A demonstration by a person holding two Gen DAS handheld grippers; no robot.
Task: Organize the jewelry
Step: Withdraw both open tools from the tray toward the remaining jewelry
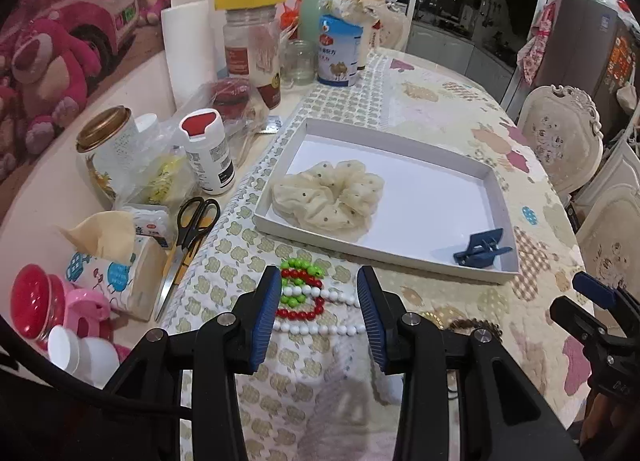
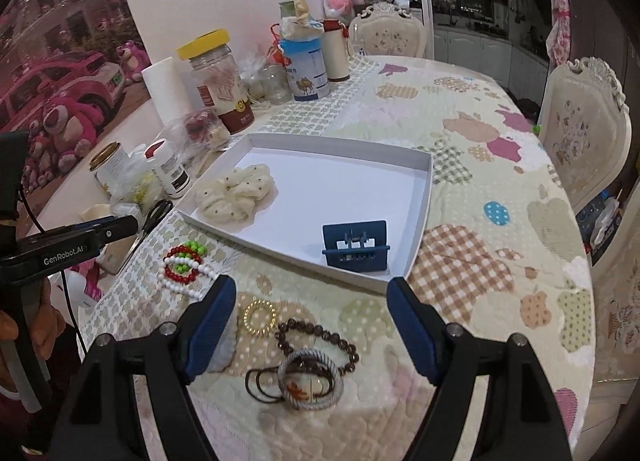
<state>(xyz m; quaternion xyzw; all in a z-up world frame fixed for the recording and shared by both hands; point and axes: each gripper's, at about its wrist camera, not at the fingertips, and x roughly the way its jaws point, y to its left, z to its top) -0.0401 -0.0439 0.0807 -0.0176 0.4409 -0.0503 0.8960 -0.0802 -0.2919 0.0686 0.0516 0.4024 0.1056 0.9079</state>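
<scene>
Inventory, as you held the two tools over the quilted table (image 2: 500, 165):

Stowed in the white tray (image 1: 404, 259): one cream dotted scrunchie (image 1: 330, 195), lying toward the tray's left end; one blue claw clip (image 2: 355, 247), in the near right corner. Two pieces in, by my count.

Outstanding, on the cloth in front of the tray: one tangle of red, green and white bead strings (image 1: 306, 293), just short of the tray's near wall; one small gold ring of beads (image 2: 260, 319); one dark brown bead bracelet (image 2: 320, 341); one pale woven bangle (image 2: 312, 383) resting on that bracelet's near side, with black hair ties (image 2: 260, 385) touching it at the left. Five lots left, so you were, I judge, under halfway.

Your left gripper (image 1: 318, 313) had its fingers spread apart and empty, the bead strings lying between and just beyond the tips. Your right gripper (image 2: 311, 325) was likewise spread wide and held nothing, framing the ring, bracelet and bangle.

Jars, bottles, scissors (image 1: 192, 229) and tissues crowded the table's left edge, outside the job.
</scene>
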